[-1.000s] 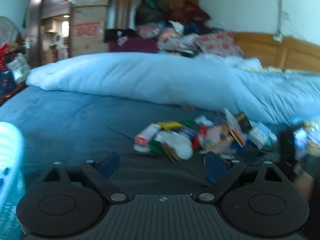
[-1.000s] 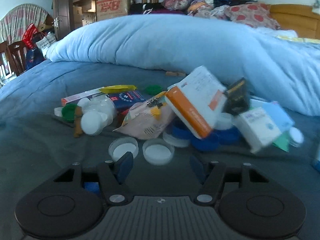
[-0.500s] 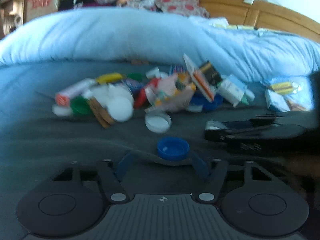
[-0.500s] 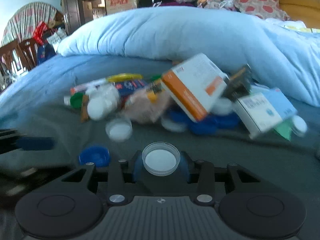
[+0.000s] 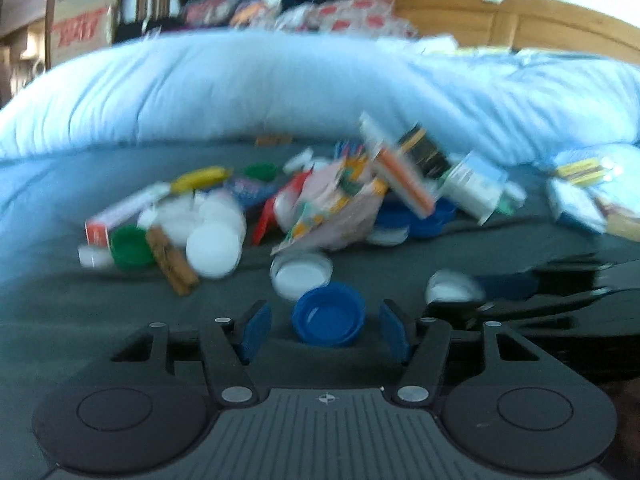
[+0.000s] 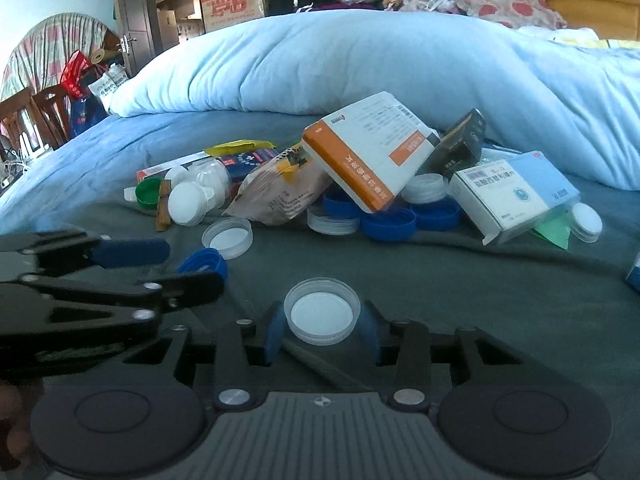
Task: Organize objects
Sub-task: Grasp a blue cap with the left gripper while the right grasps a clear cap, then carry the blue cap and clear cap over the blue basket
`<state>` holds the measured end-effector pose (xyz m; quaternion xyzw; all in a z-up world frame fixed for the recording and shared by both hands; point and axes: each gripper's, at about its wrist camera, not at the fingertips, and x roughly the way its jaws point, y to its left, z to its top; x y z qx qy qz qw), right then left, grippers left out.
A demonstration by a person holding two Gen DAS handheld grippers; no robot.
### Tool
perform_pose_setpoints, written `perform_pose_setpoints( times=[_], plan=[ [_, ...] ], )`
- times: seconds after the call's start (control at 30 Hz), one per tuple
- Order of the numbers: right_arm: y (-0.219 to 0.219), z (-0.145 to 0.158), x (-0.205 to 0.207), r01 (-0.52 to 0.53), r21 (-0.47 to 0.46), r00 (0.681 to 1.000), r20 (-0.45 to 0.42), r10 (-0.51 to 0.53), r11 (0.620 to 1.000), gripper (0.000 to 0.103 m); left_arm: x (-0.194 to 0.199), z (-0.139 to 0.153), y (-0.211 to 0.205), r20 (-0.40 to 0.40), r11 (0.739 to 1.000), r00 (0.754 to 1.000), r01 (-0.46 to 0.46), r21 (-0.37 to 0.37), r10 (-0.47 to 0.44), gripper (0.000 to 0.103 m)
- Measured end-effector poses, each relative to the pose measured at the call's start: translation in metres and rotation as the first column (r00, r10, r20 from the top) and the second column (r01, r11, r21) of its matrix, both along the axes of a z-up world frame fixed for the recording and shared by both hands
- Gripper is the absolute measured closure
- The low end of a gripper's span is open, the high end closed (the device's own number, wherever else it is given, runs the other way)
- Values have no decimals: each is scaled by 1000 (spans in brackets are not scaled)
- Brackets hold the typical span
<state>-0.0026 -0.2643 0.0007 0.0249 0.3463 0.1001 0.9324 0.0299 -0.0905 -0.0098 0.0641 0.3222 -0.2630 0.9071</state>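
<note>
A pile of small objects lies on the dark grey bed sheet: an orange-and-white box [image 6: 368, 152], a blue-and-white box [image 6: 512, 196], several blue and white caps. My right gripper [image 6: 321, 334] is shut on a clear white cap [image 6: 321, 314]. My left gripper [image 5: 326, 330] is open around a blue cap [image 5: 329, 314] that lies between its pads without touching them. The left gripper also shows in the right wrist view [image 6: 132, 268] with the blue cap [image 6: 204, 264] between its fingers. The right gripper appears at the right of the left wrist view [image 5: 520, 292].
A rolled light blue duvet [image 6: 340, 64] lies behind the pile. More boxes [image 5: 576, 188] lie at the right. Another clear cap [image 6: 227, 237] and a green cap [image 6: 148, 196] lie near the pile. Cardboard boxes [image 6: 232, 0] stand behind the bed.
My left gripper has moved forward so the blue cap now sits between its open pads. My right gripper stays shut on the clear white cap.
</note>
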Motion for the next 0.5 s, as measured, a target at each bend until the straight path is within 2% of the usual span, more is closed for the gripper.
perform_pose_setpoints(
  times=[0.07,0.1,0.27,0.4,0.47,0.5],
  plan=[
    [1,1,-2,-2,-3,1000,6,2,1000,61,3,-4,-1,-13,1000,1000,2,1,-2,48],
    [0,2,-2,-1,2,1000,9,1,1000,61,2,-4,-2,-10,1000,1000,11,1,-11,61],
    [-4,13,-7,9,19,999,38,-9,1000,61,-4,7,1,14,999,1000,-3,-35,4,63],
    [4,37,-12,-3,15,997,72,2,1000,61,-18,50,27,90,994,991,-93,-57,98,63],
    [17,57,-14,-37,27,994,107,34,999,61,-25,76,53,117,984,978,-166,-68,173,63],
    [27,69,-14,-64,32,990,128,59,997,61,-28,90,71,124,970,963,-231,-76,239,63]
  ],
)
